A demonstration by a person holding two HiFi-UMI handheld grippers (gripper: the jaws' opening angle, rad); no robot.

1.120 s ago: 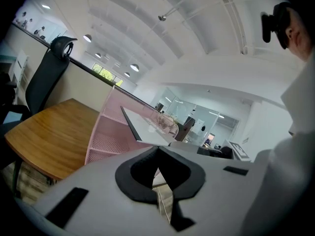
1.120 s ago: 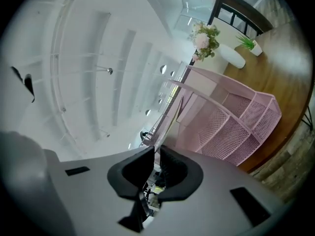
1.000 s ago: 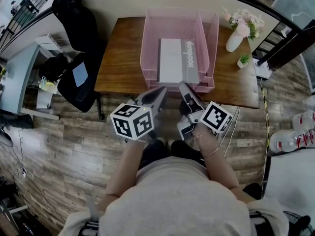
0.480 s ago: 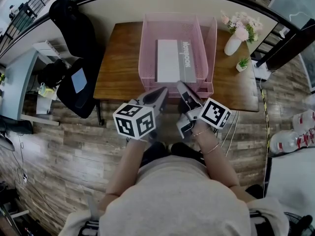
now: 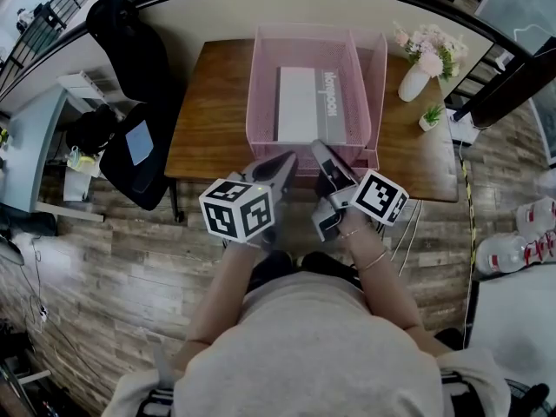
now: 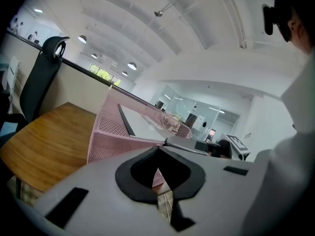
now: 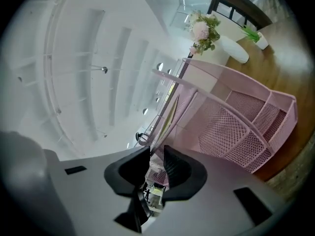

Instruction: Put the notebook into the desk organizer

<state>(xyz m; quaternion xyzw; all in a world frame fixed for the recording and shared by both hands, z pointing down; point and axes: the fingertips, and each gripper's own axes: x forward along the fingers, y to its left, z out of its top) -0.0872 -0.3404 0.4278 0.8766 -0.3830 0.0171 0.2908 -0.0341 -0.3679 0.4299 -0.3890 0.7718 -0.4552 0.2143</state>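
Room: a wood-plank floor (image 5: 104, 259), with a brown wooden desk (image 5: 217, 111) against a pale wall.
Notebook (image 5: 300, 104): flat and rectangular, white cover with a grey spine band; lies in the top tray, ahead of both grippers.
Desk organizer (image 5: 261, 94): pink wire mesh, stacked high-walled trays.
Right gripper (image 5: 320, 151): jaws apart, just been opening, nothing between them; tips near the organizer's front.
Left gripper (image 5: 285, 160): jaws closed together, empty.
Farther right: a white flower vase (image 5: 415, 69).

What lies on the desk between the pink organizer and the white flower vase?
Nothing: the head view shows a bare strip of wooden desk between the pink organizer and the white vase.
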